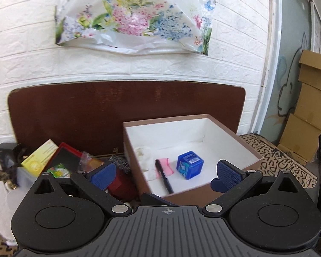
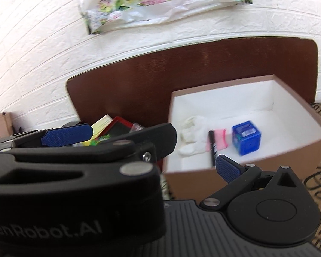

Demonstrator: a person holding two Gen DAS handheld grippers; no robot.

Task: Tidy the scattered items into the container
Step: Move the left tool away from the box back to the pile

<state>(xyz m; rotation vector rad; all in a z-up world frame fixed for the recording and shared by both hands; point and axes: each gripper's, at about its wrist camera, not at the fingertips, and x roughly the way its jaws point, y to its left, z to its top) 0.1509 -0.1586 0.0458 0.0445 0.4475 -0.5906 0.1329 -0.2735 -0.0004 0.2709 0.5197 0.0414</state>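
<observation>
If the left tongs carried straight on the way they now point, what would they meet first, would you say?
Probably the box: the left tongs are open and empty, aimed over its near wall at the floor where the black pen lies, with the blue cube just to its right. Depth is hard to judge here.

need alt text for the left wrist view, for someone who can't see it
An open left gripper holding nothing points at a brown box with a white inside. In it lie a blue cube, a black pen, a pink item and white cloth. Left of it sits a pile of clutter.
</observation>
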